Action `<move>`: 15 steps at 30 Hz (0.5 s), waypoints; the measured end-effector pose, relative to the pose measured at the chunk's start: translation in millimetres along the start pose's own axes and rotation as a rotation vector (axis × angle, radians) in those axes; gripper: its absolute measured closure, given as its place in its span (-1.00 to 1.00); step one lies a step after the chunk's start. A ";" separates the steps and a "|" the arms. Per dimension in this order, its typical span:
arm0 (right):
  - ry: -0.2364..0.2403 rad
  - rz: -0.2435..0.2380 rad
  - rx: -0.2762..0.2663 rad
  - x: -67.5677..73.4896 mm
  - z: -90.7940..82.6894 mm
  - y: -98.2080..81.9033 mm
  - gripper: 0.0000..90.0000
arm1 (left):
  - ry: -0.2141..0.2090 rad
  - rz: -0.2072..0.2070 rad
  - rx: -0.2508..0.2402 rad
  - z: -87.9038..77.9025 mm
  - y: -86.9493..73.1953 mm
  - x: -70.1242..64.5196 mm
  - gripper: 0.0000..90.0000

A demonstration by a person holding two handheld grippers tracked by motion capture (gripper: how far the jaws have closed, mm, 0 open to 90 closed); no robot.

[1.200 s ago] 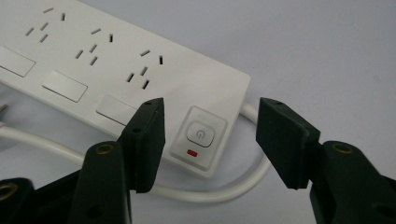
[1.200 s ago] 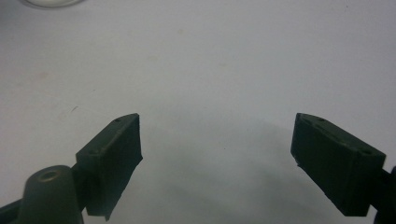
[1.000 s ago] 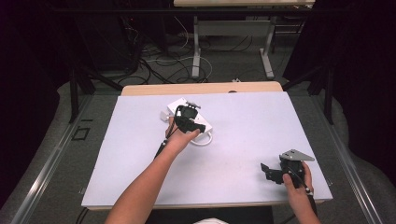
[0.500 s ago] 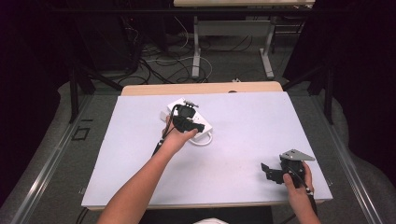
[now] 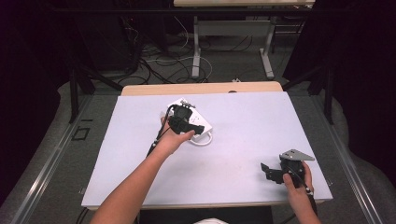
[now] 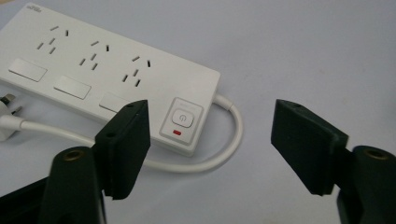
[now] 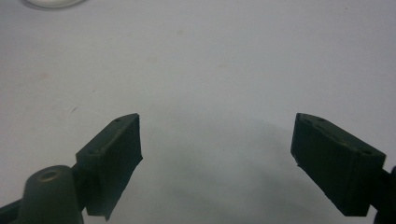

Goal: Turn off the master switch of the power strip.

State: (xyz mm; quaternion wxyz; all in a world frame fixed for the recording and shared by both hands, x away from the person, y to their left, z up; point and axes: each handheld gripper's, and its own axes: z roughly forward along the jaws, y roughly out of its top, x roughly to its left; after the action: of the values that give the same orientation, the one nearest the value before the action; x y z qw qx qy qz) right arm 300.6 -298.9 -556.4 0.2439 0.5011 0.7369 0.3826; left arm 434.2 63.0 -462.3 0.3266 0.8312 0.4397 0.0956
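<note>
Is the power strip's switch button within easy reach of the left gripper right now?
Probably yes. The left gripper hovers just over the power strip, jaws open with nothing between them, and the switch button lies bare ahead; nothing blocks the way.

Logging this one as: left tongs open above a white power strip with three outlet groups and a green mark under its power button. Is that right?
Not quite: the mark under the power button is red, not green, as the left gripper view shows. The rest stands: left tongs open above the white power strip with three outlet groups.
</note>
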 end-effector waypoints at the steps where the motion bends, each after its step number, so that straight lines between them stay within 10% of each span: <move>1: 0.000 0.003 0.000 0.1 -0.2 0.1 -0.66 | -0.001 0.003 -0.003 -0.7 -0.5 0.5 -0.46; 15: -0.001 0.005 0.001 0.7 -0.8 0.3 -0.66 | 0.027 0.011 -0.008 -10.6 -10.5 -3.4 -0.98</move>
State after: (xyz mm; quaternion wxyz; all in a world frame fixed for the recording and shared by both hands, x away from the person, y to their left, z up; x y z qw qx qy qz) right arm 299.8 -298.4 -555.6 0.2430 0.5032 0.7357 0.3827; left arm 420.5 69.4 -460.3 0.3231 0.8311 0.4390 0.1104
